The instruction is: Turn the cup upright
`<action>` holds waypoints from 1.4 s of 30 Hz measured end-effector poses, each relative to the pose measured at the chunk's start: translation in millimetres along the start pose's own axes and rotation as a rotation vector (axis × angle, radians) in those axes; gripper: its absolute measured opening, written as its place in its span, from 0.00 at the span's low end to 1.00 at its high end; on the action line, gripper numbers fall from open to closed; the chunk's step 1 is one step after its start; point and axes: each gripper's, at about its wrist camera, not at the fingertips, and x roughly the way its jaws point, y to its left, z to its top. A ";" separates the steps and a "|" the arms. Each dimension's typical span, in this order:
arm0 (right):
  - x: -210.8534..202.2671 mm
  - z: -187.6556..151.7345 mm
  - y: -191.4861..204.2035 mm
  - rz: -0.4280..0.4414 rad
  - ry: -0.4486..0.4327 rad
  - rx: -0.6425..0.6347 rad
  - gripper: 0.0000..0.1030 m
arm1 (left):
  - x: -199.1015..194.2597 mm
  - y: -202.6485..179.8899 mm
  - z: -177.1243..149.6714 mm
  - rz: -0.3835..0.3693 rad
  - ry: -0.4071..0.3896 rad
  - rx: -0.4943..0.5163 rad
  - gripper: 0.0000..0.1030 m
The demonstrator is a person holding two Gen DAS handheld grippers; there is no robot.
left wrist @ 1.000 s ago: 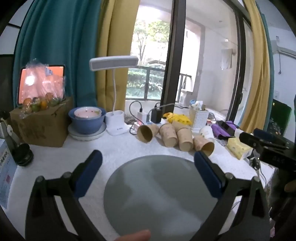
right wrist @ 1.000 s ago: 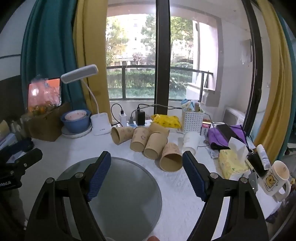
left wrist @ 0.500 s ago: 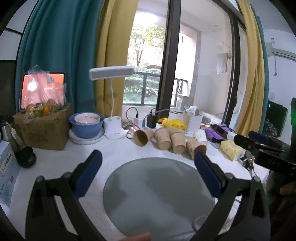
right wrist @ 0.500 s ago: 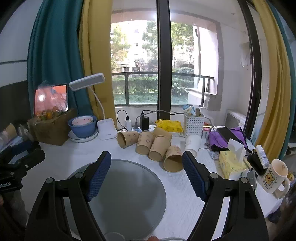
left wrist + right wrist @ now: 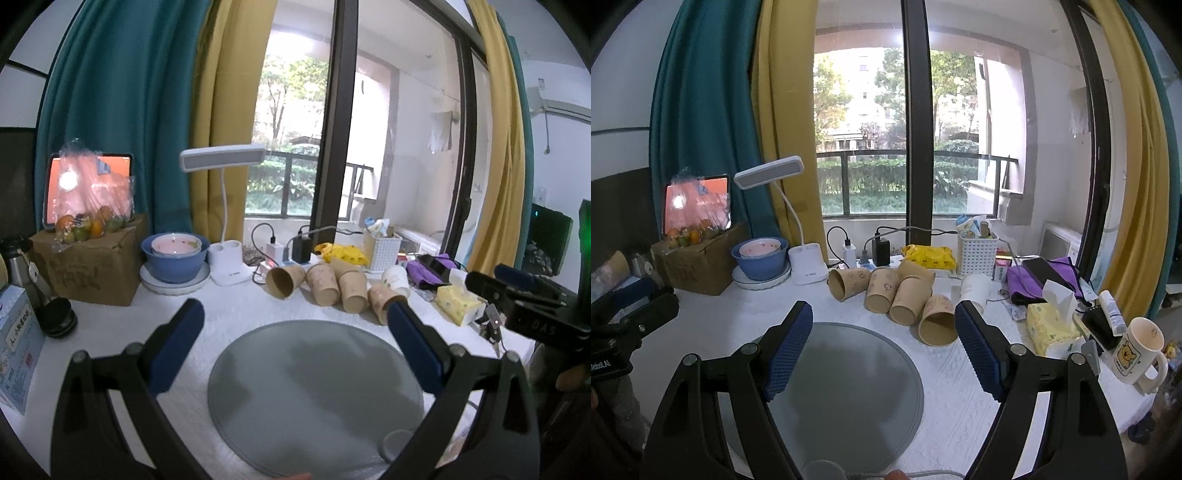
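Several brown paper cups (image 5: 908,301) lie on their sides in a row behind a round grey mat (image 5: 846,384); they also show in the left wrist view (image 5: 325,284). A white paper cup (image 5: 975,291) lies beside them on the right. My left gripper (image 5: 295,343) is open and empty above the mat. My right gripper (image 5: 882,343) is open and empty, above the mat's far right edge, short of the cups. Each gripper shows at the edge of the other's view.
A white desk lamp (image 5: 809,266), a blue bowl on a plate (image 5: 759,258), a cardboard box with fruit (image 5: 698,254), a white basket (image 5: 977,251), a tissue pack (image 5: 1049,325) and a bear mug (image 5: 1137,350) crowd the table's back and right.
Both grippers have pulled back and risen a little, so the cups and mat look smaller and farther. Both stay open and empty.
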 end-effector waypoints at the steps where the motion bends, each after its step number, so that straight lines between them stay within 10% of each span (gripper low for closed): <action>1: 0.2 0.4 0.4 0.000 0.001 -0.001 0.79 | 0.0 0.2 0.0 0.000 -0.001 -0.001 0.97; 42: -2.7 1.1 6.8 0.005 0.005 -0.006 0.79 | -4.9 3.4 -2.4 0.001 -0.006 -0.010 0.97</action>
